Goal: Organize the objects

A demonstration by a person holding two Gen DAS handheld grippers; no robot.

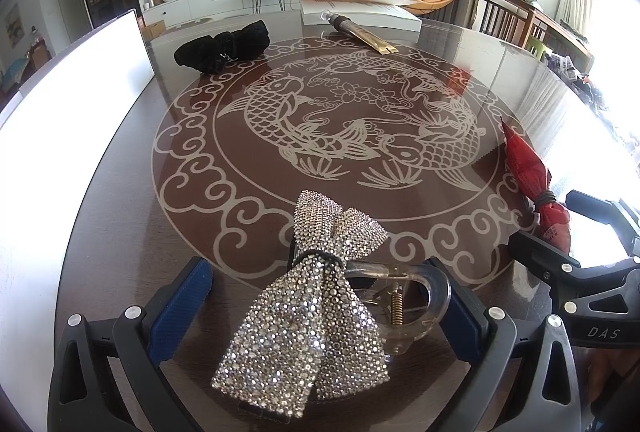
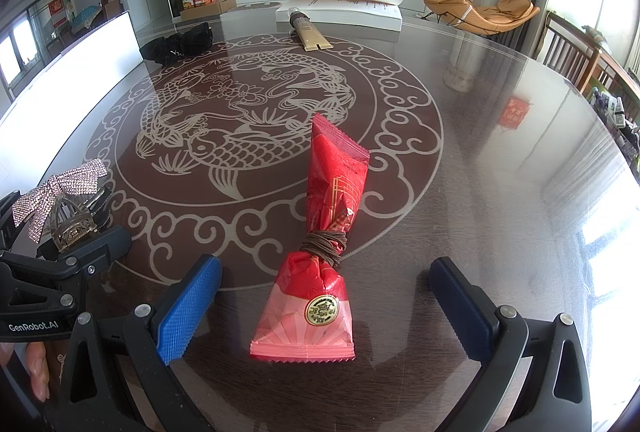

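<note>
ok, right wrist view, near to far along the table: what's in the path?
Red packet between the right gripper's open fingers → fish design on the table → gold tube → white box at the far edge.

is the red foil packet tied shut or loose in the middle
Tied shut: brown cord is wound around the waist of the red foil packet, pinching it; both serrated ends look sealed.

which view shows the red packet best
The right wrist view: the red packet lies whole between the open right gripper fingers, cord tie and gold seal visible. The left wrist view shows it only at the right edge, partly hidden.
</note>
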